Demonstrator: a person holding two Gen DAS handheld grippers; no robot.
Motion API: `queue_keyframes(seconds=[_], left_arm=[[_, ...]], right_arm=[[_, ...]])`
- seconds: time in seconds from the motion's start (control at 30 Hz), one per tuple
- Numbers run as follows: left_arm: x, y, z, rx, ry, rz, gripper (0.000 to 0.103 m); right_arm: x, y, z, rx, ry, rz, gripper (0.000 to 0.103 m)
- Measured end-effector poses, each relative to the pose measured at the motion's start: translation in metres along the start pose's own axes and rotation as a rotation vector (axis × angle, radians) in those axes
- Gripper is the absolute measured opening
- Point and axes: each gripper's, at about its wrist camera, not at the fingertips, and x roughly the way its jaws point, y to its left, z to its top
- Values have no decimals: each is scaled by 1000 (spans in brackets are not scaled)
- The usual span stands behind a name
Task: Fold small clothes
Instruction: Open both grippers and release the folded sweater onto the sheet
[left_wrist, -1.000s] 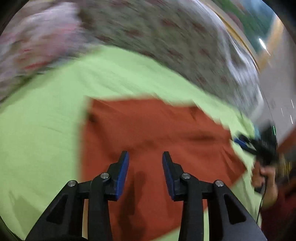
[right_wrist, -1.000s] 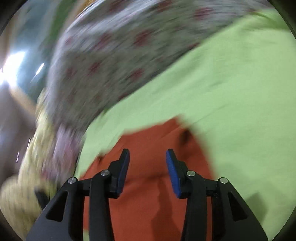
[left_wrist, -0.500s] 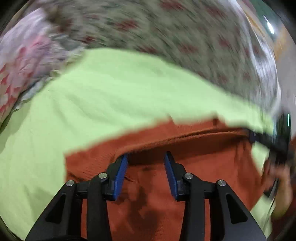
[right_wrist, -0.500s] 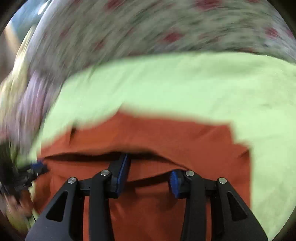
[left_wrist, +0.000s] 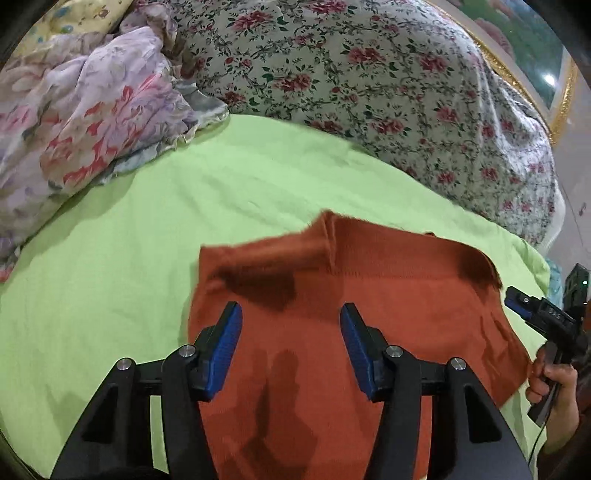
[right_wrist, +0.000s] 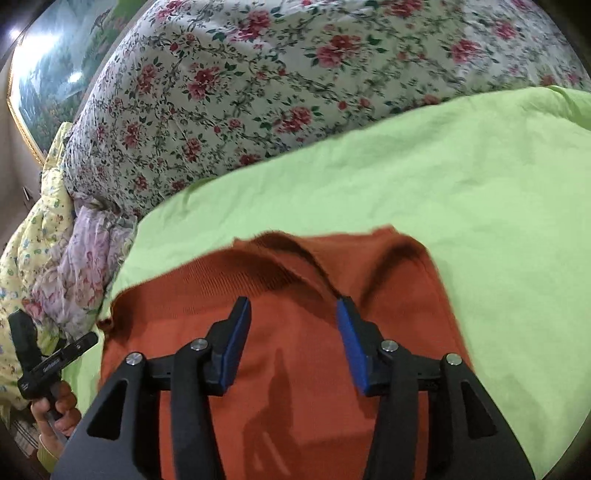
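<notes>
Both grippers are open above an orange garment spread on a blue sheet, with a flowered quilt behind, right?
Nearly. The sheet is light green, not blue, as the left wrist view shows. The rest holds: left gripper and right gripper are open over the orange garment, with the flowered quilt behind.

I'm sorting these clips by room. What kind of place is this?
Most likely a bedroom: an orange garment lies on a lime-green bedsheet, with a floral quilt heaped behind it and a gilt-framed landscape painting on the wall.
</notes>
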Motion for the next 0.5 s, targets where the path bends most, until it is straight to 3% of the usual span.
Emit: queue_keyframes(seconds=[0.07,0.17,0.33,0.43,0.5], left_arm=[[-2,-1,0,-18,-1,-6,56],[4,-8,3,8,47,-76,56],[32,-16,17,60,62,-5,56],[49,6,42,-34,41,62,56],[49,25,54,-112,18,104,56]], right_arm=[[-7,-7,-5,-8,-4,-25,52],[-15,-18,-2,16,-10,-49,52],[-8,-9,5,-19,15,14,52],[10,-3,7,-15,49,45,52],[15,-7,9,18,16,-33,52]])
